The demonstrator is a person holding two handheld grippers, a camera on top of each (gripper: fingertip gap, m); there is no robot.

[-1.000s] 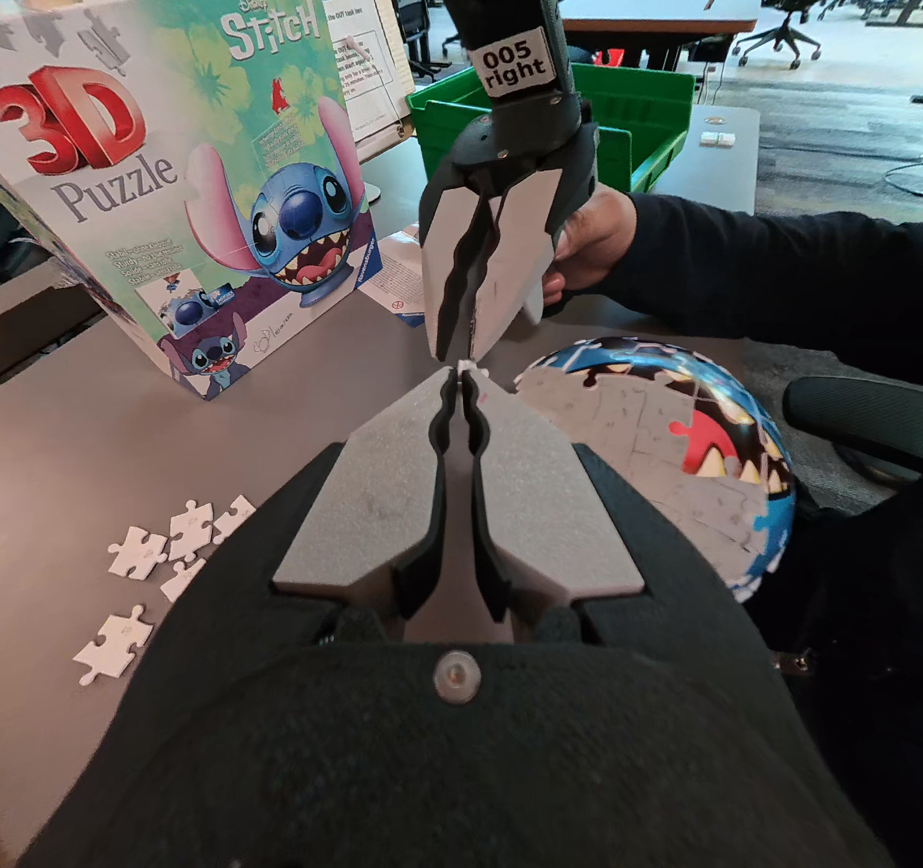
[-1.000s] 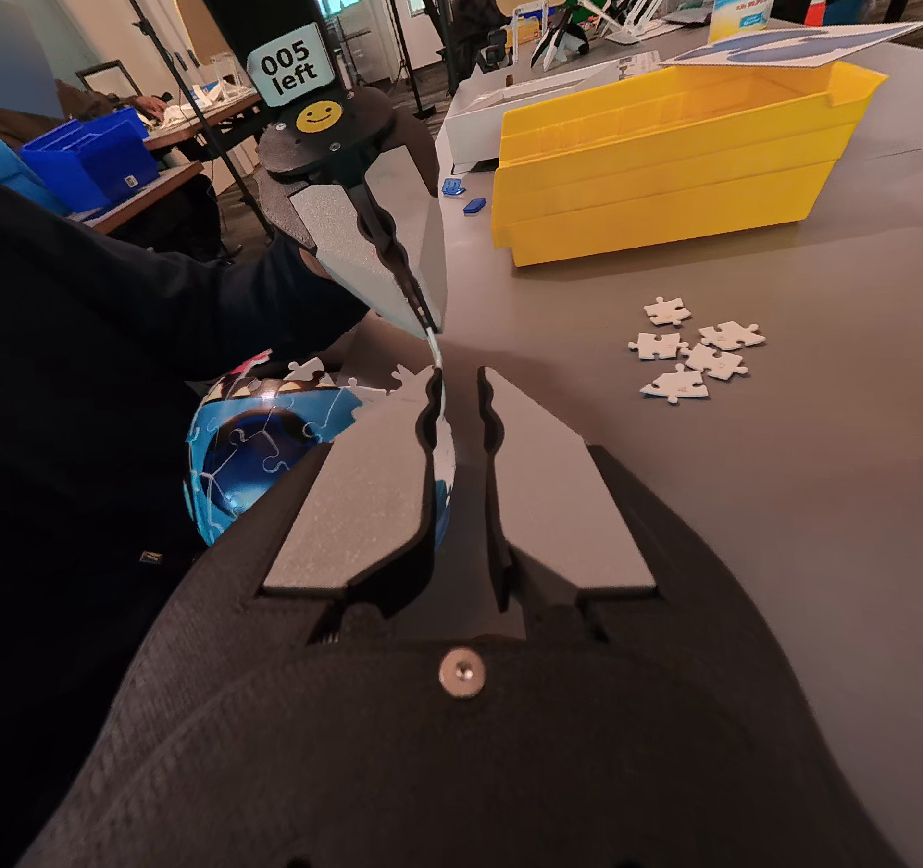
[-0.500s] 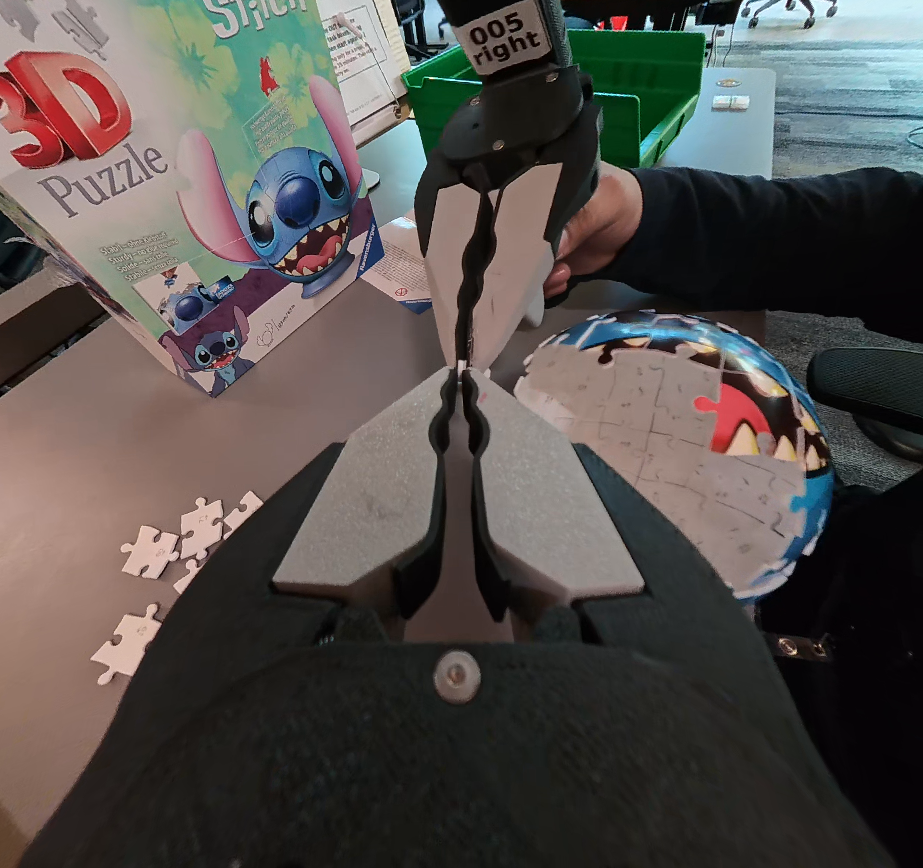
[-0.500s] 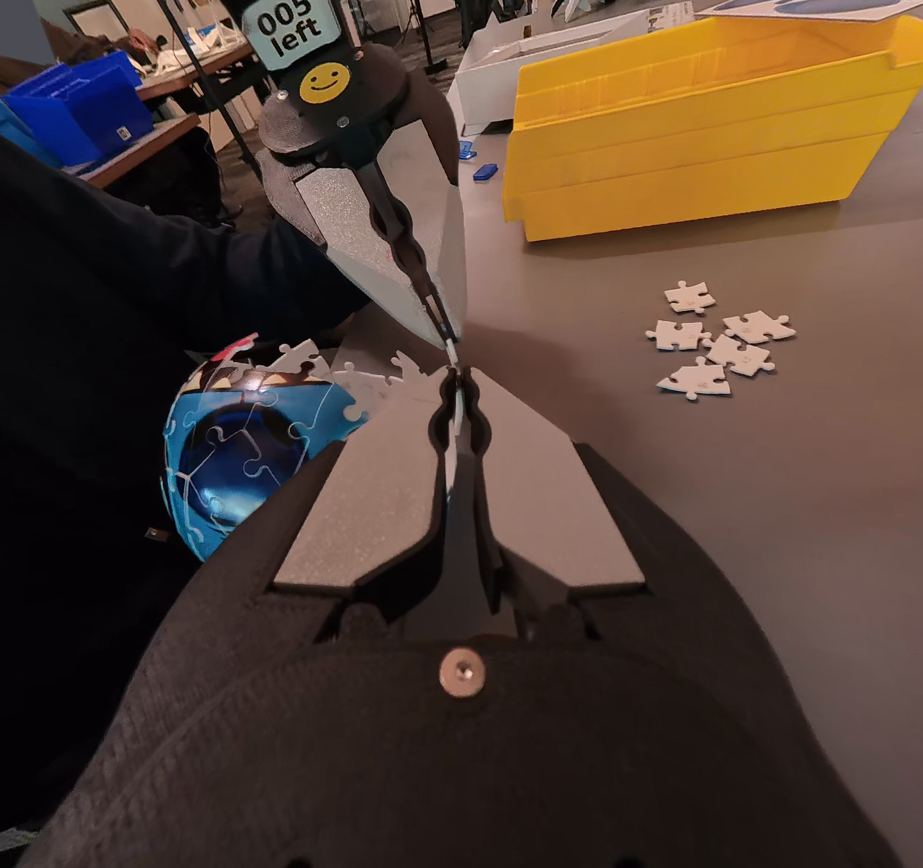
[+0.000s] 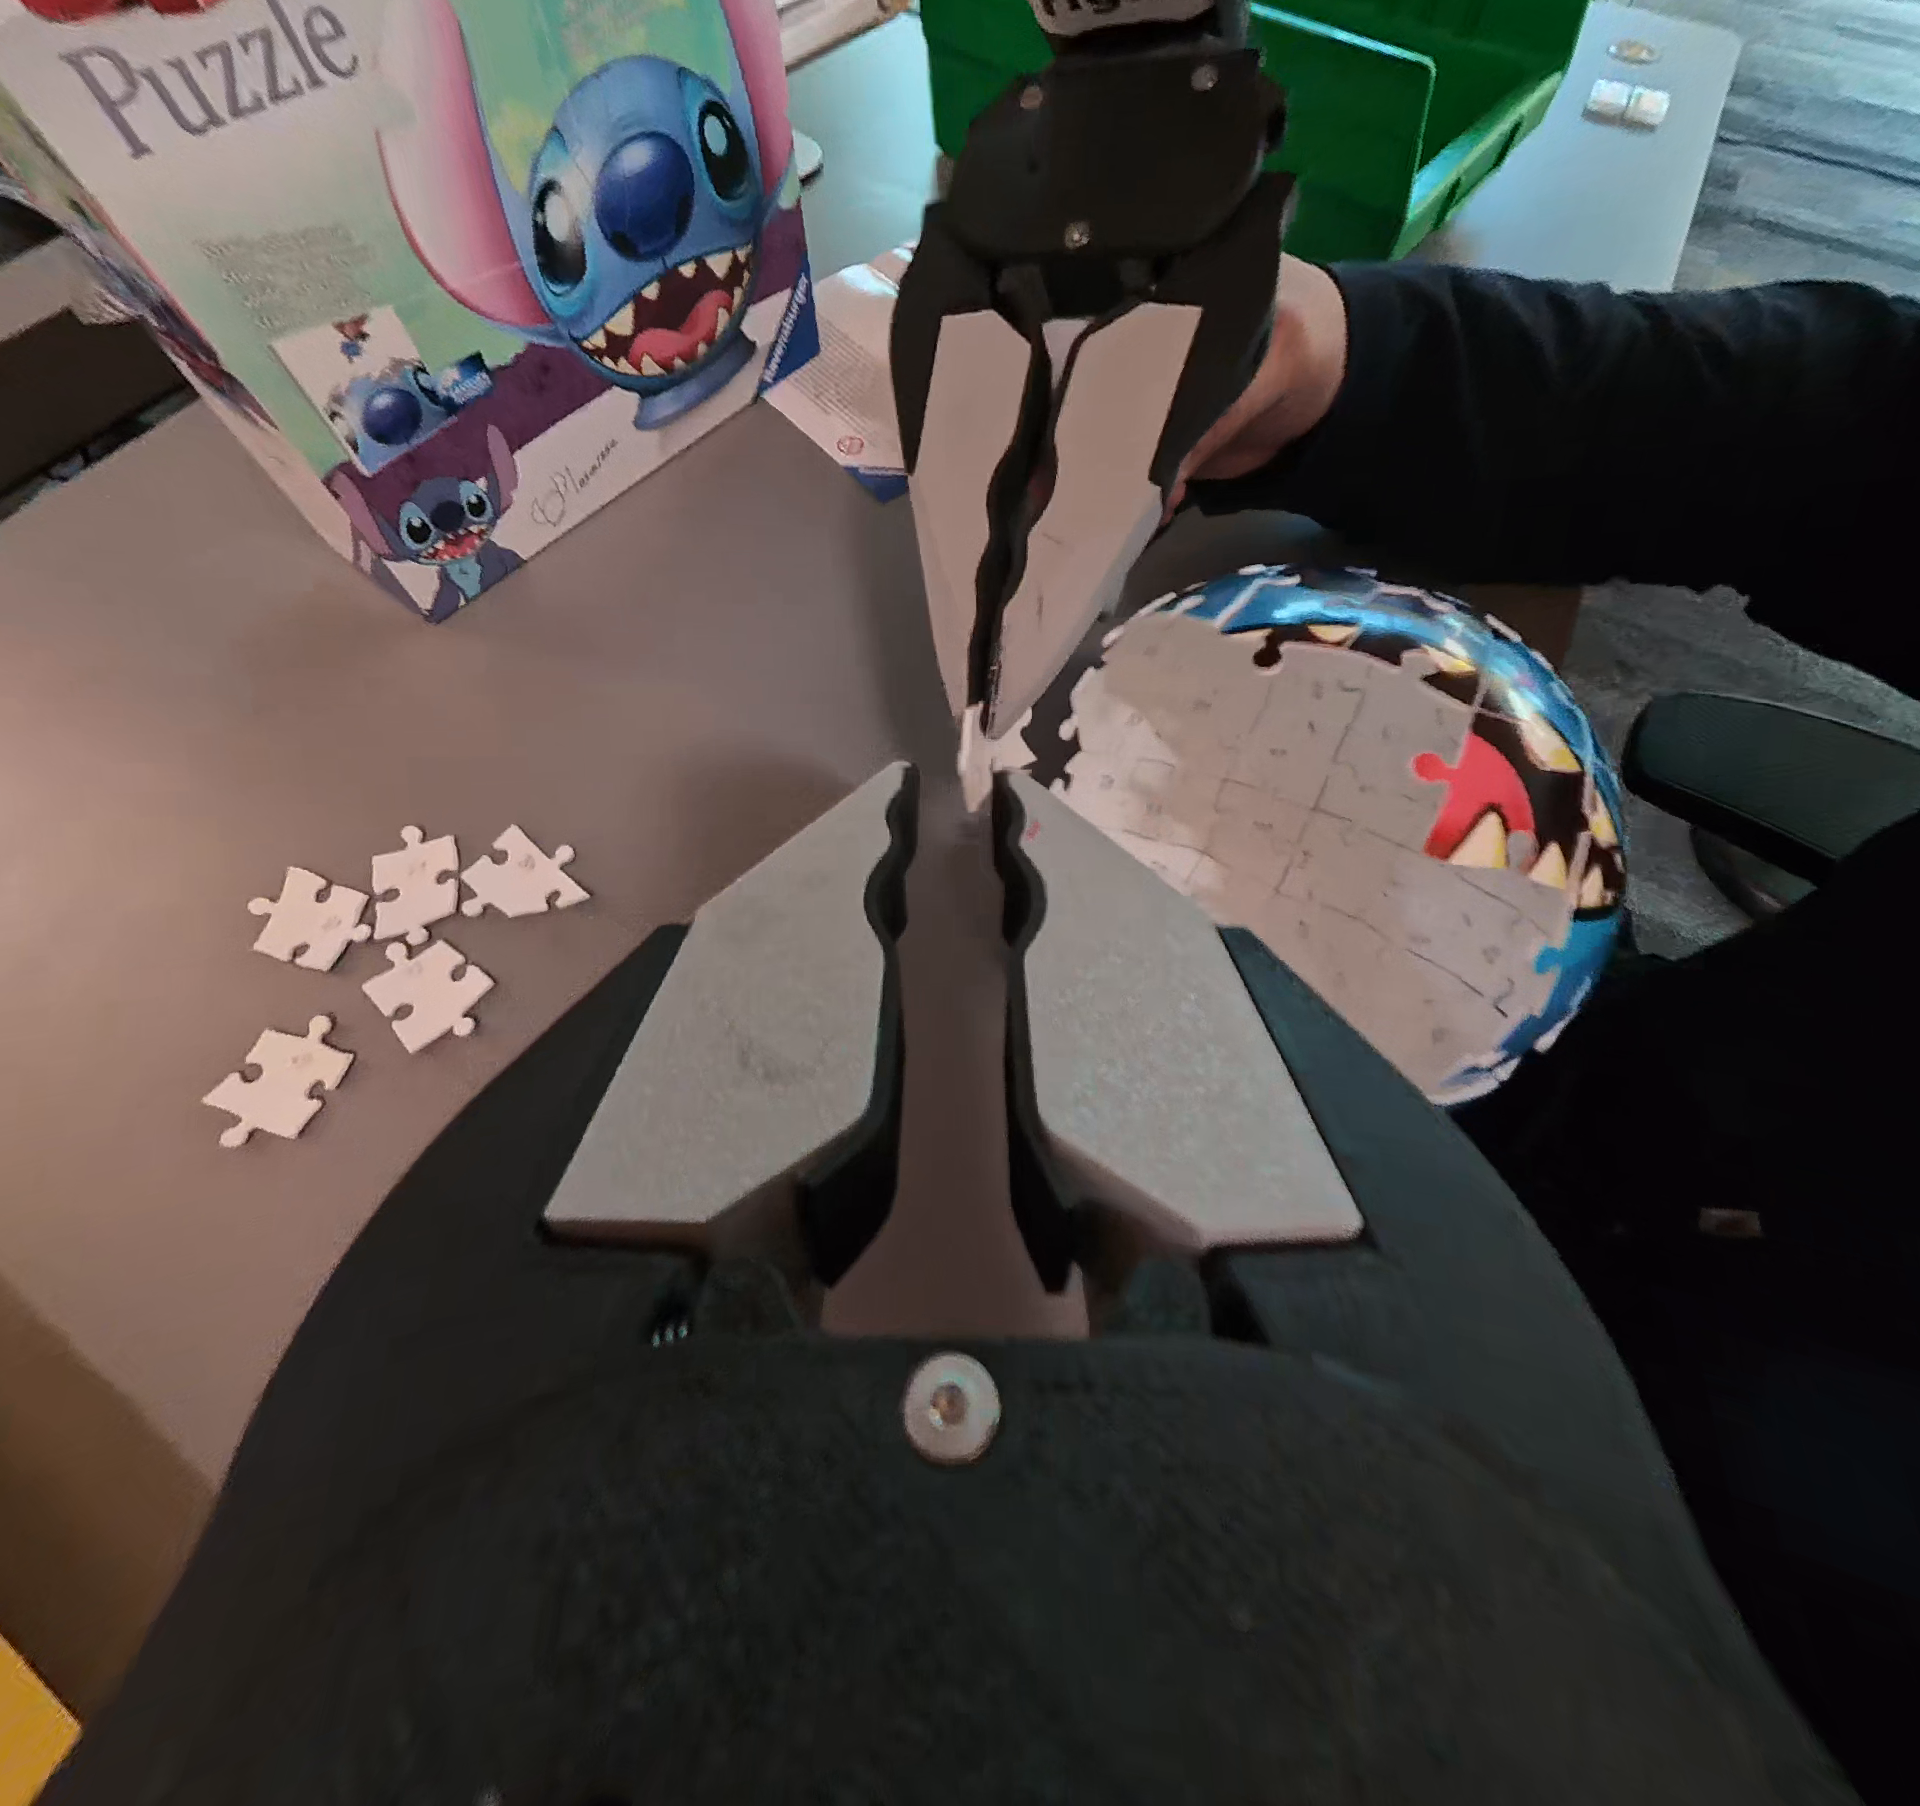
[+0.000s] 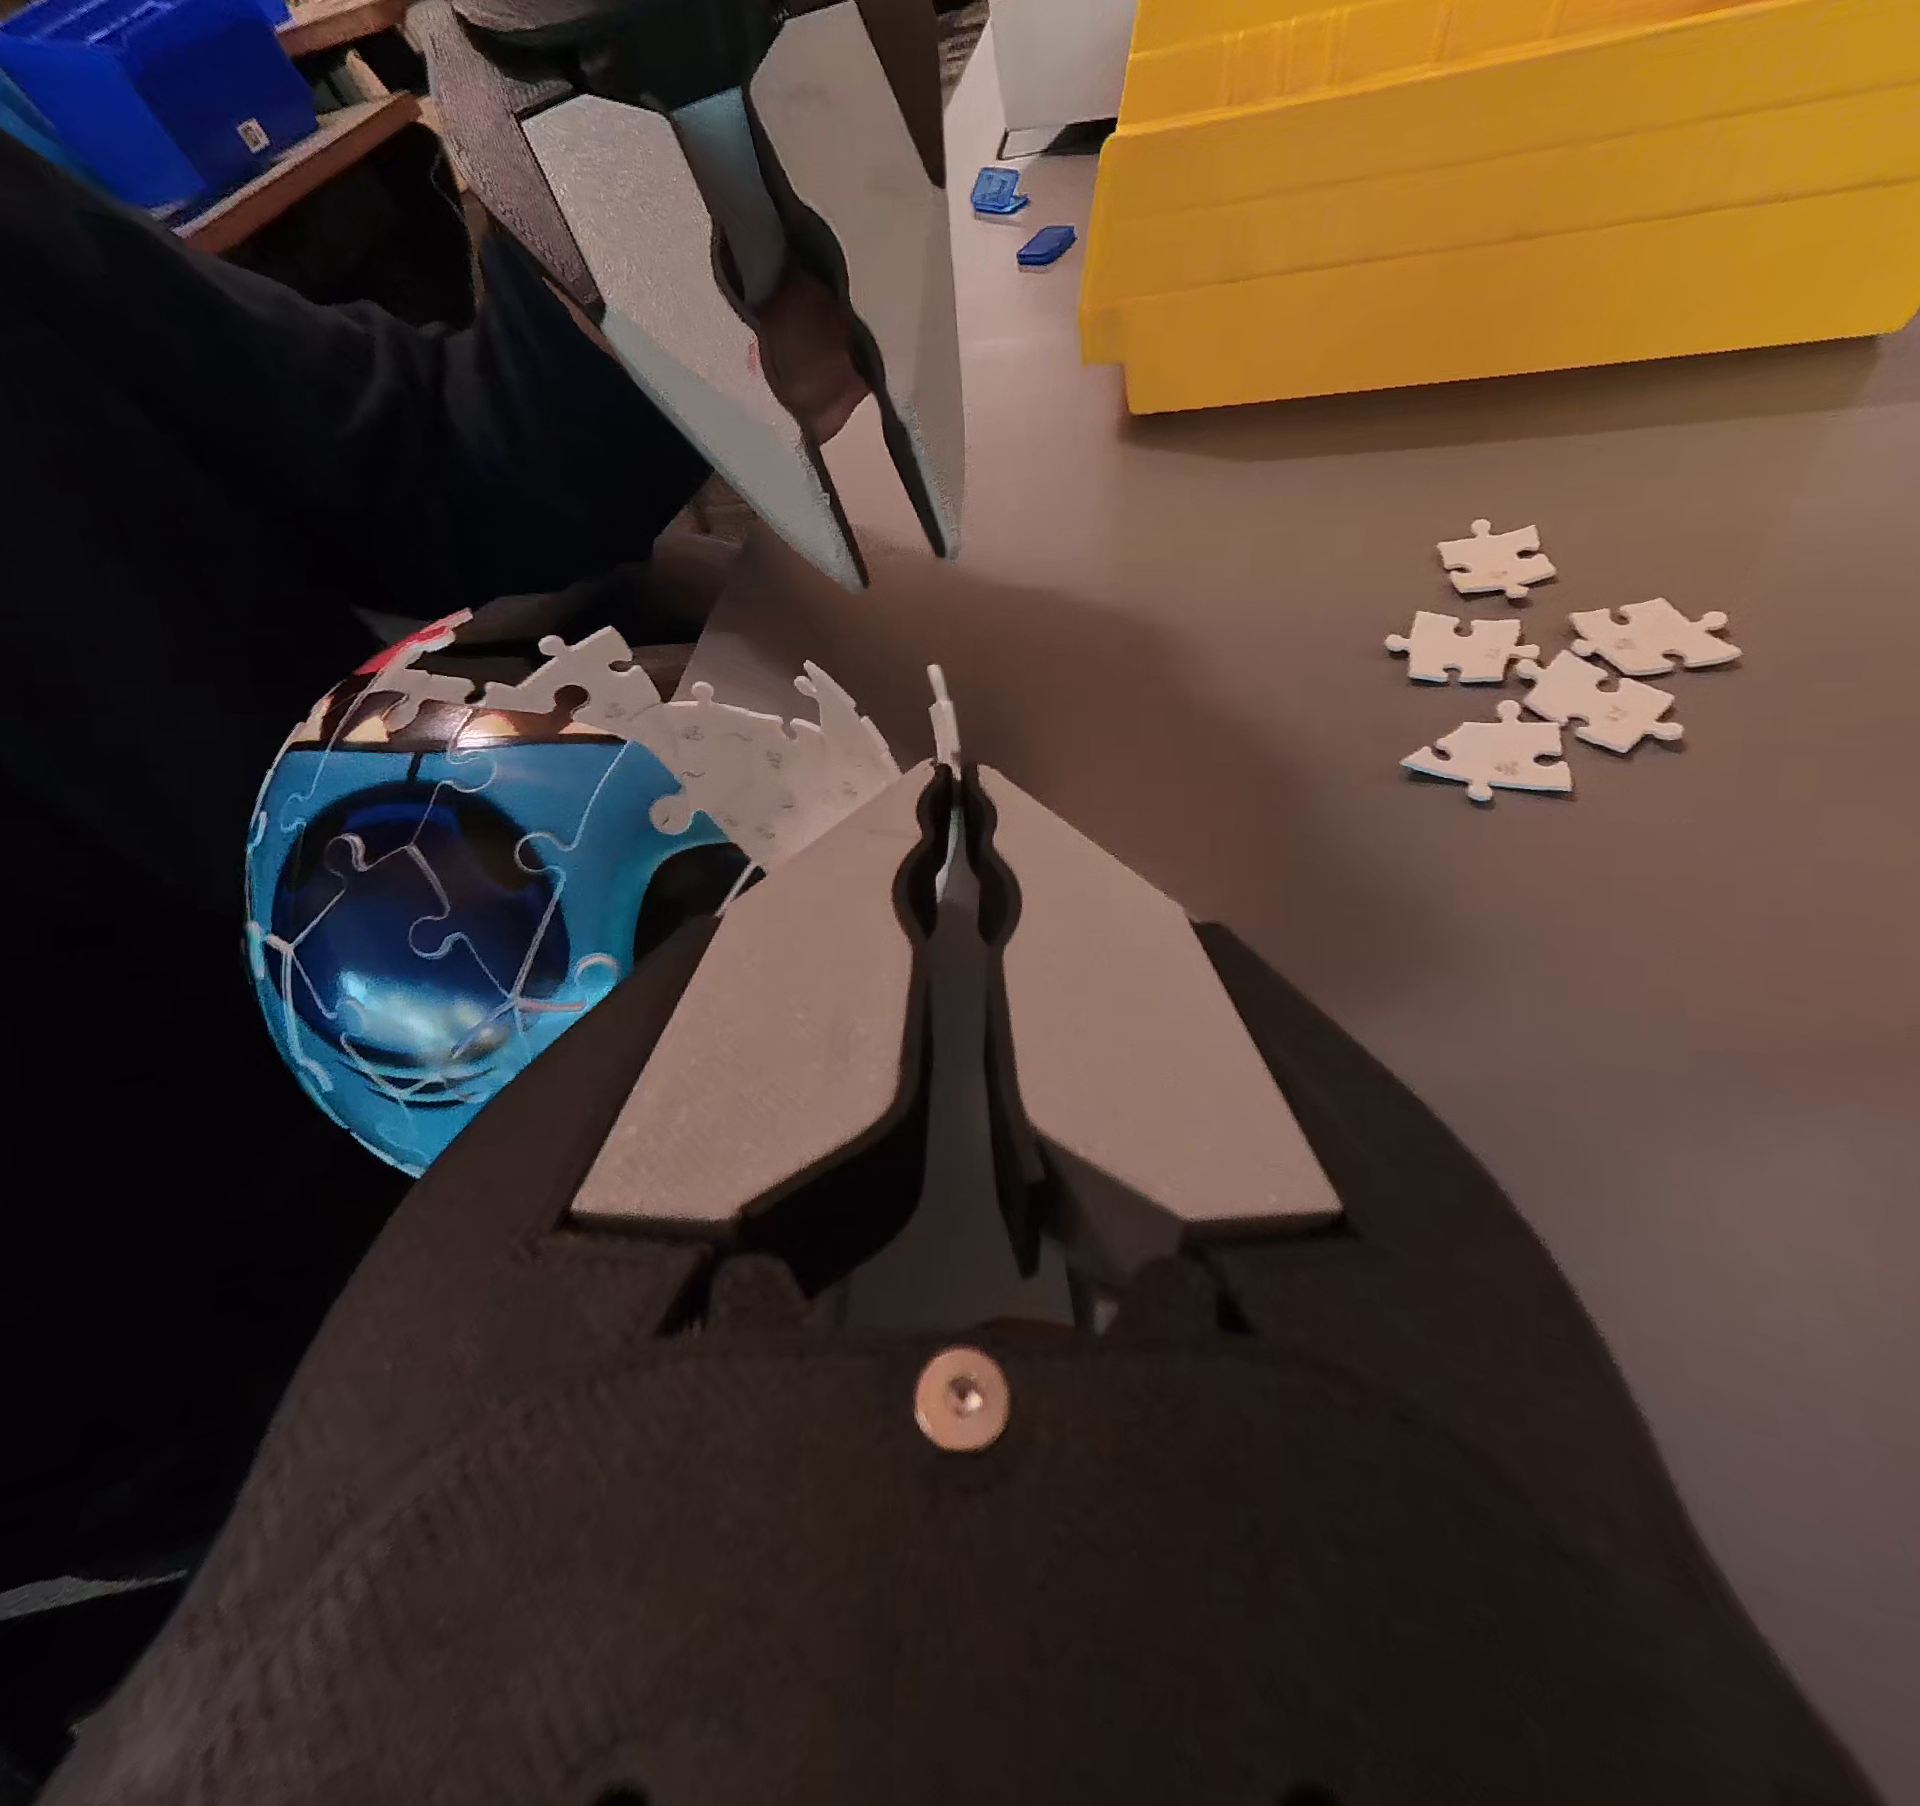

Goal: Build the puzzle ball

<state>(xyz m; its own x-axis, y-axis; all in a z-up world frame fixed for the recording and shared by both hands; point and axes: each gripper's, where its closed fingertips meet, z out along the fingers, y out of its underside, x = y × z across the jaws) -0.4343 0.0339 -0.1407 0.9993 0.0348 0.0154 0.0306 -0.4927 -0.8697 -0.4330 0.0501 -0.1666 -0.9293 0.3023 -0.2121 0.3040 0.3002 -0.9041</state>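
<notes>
The partly built puzzle ball (image 5: 1340,821), blue outside and white inside, lies open at the table's near edge; it also shows in the right wrist view (image 6: 416,925). My right gripper (image 6: 956,771) is shut on a white puzzle piece (image 6: 943,707) held edge-on above the table. In the left wrist view the right gripper (image 5: 987,707) points down with the piece (image 5: 977,764) at its tips. My left gripper (image 5: 954,780) is open and empty, just in front of that piece; it also shows in the right wrist view (image 6: 899,563). Several loose white pieces (image 5: 395,946) lie on the table (image 5: 623,717), and they show in the right wrist view too (image 6: 1538,676).
The puzzle box (image 5: 416,198) stands at the back left, with a green bin (image 5: 1371,42) behind the right gripper. A yellow bin (image 6: 1507,177) and a white tray (image 6: 1081,21) stand beyond the loose pieces. Blue bins (image 6: 156,73) sit on another table. The person's dark sleeves flank the ball. Left and right tips are no more than a few centimetres apart.
The piece has passed from my left gripper to my right: the right gripper shut on it, then the left gripper opened and the two drew slightly apart.
</notes>
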